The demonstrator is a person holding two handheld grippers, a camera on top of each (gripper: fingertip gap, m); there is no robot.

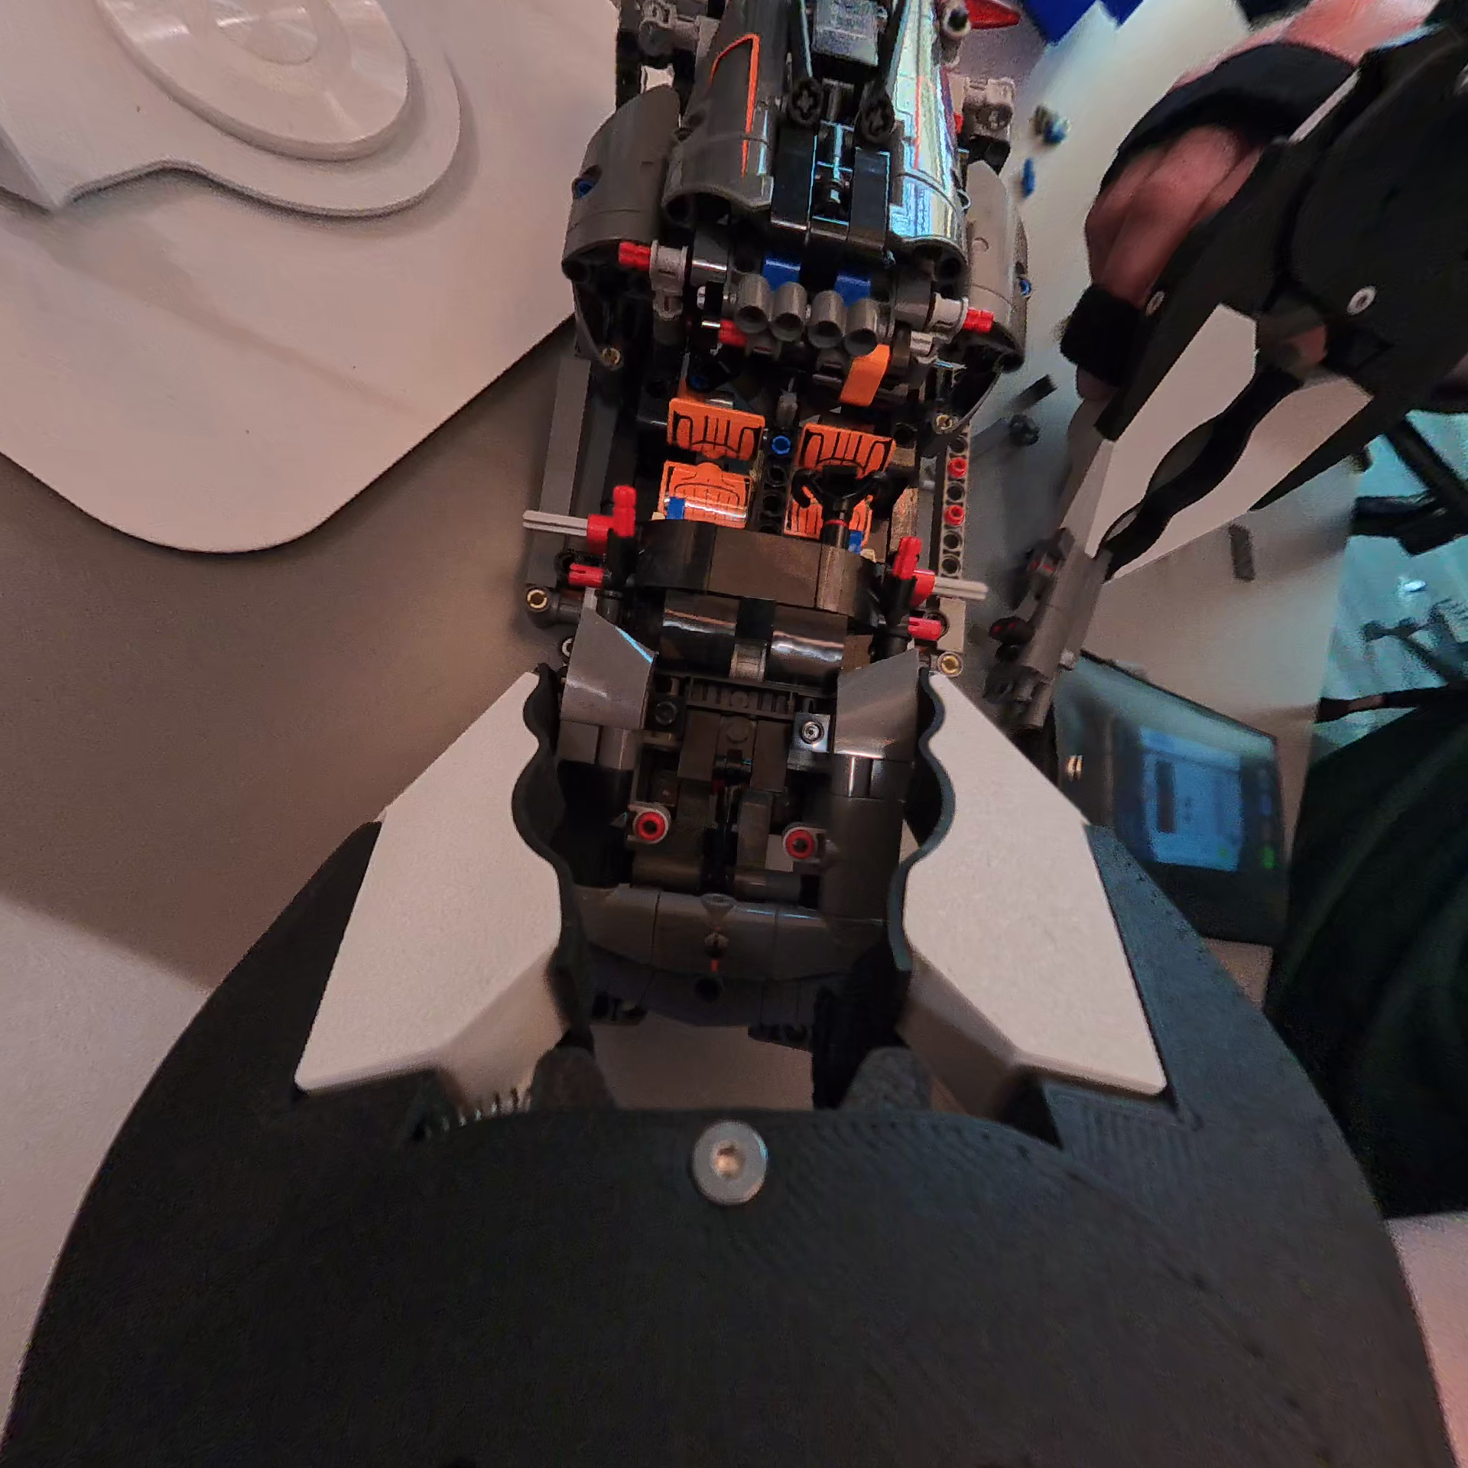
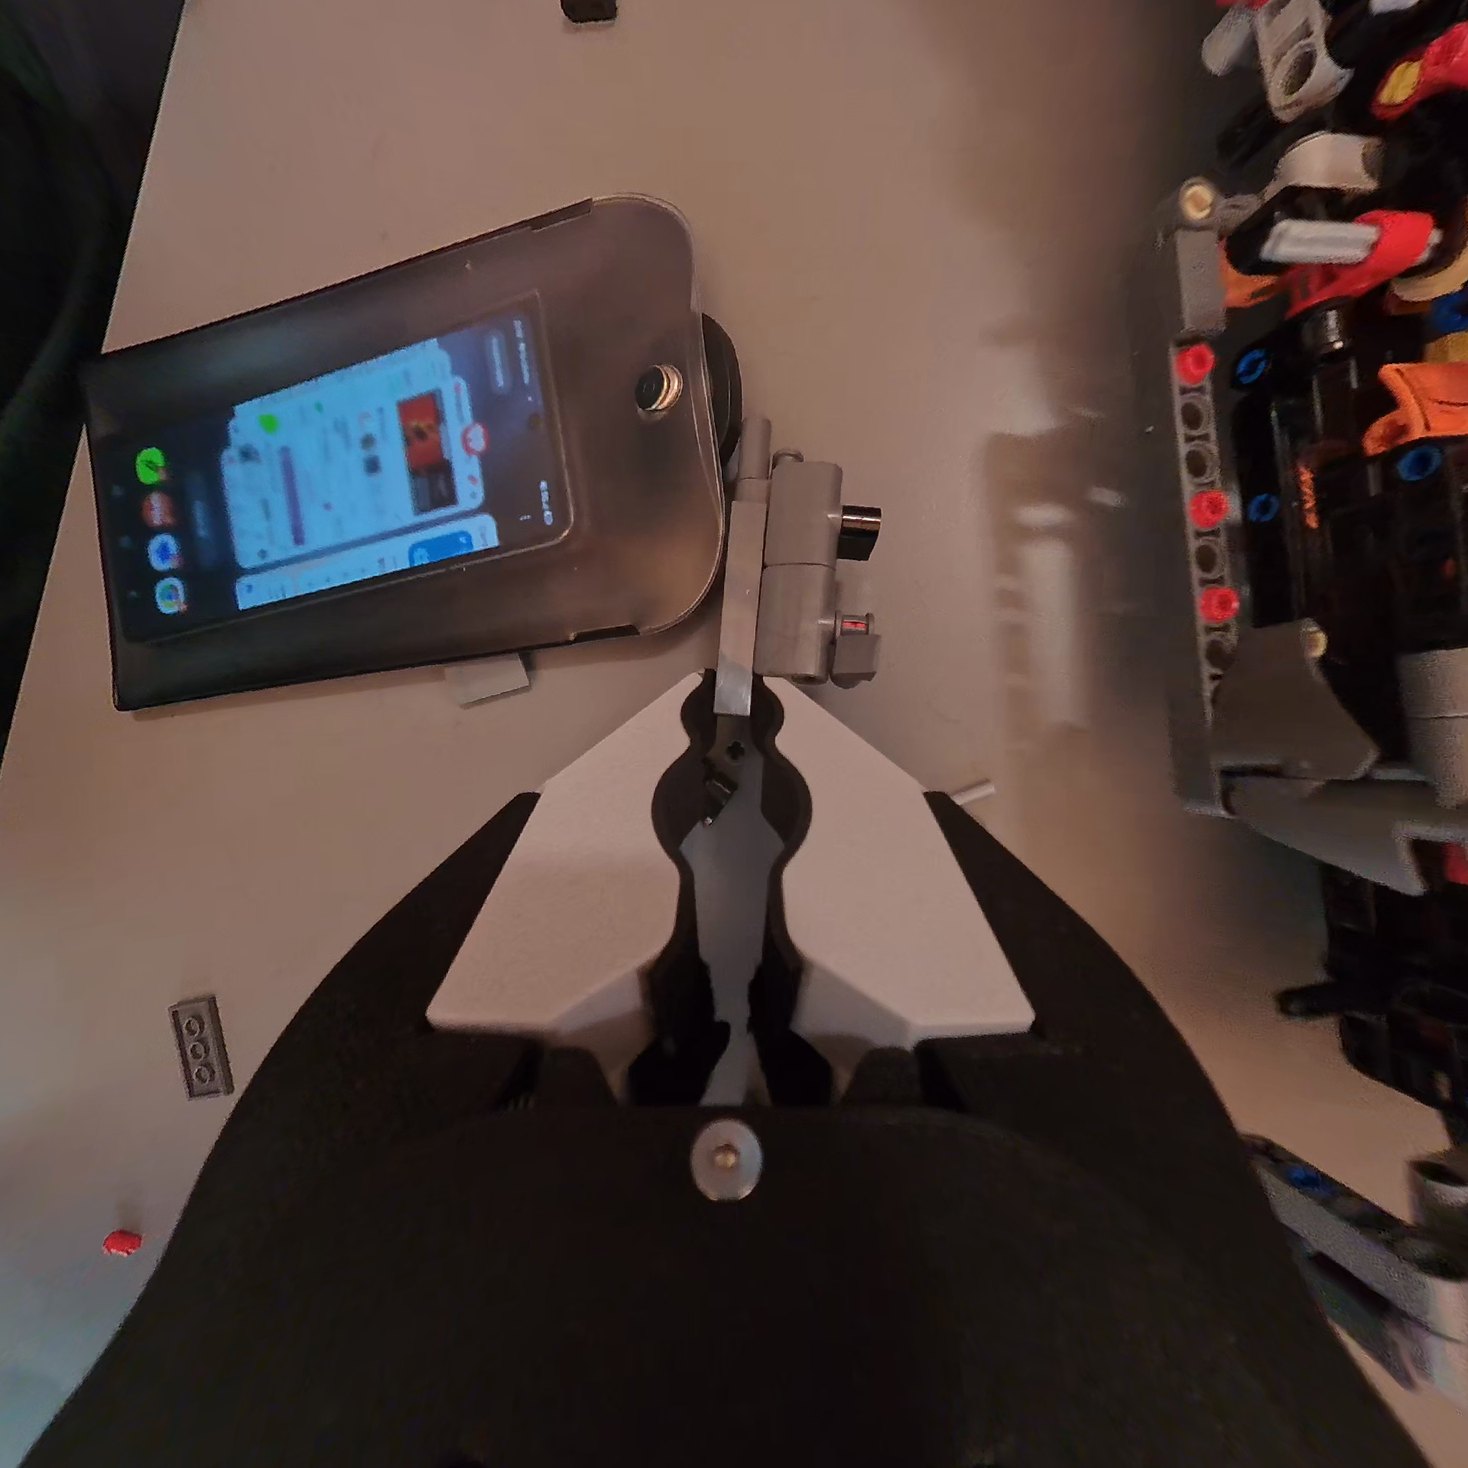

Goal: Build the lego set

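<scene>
A dark grey and black lego car point(image 1: 762, 492) with orange seats lies lengthwise on the table. My left gripper point(image 1: 731, 794) is shut on its near end, one finger on each side. My right gripper point(image 2: 735, 699) is shut on a small grey lego sub-assembly point(image 2: 794, 572) with a black pin, held above the table to the right of the car. That gripper and its piece also show in the left wrist view point(image 1: 1041, 627), held by a gloved hand point(image 1: 1176, 198). The car's side point(image 2: 1303, 508) shows at the right edge of the right wrist view.
A phone point(image 2: 357, 484) with a lit screen lies on the table right of the car. A white tray point(image 1: 238, 262) sits at the left. Loose pieces lie about: a grey plate point(image 2: 201, 1048), a red pin point(image 2: 121, 1243), and another grey build point(image 2: 1350, 1271).
</scene>
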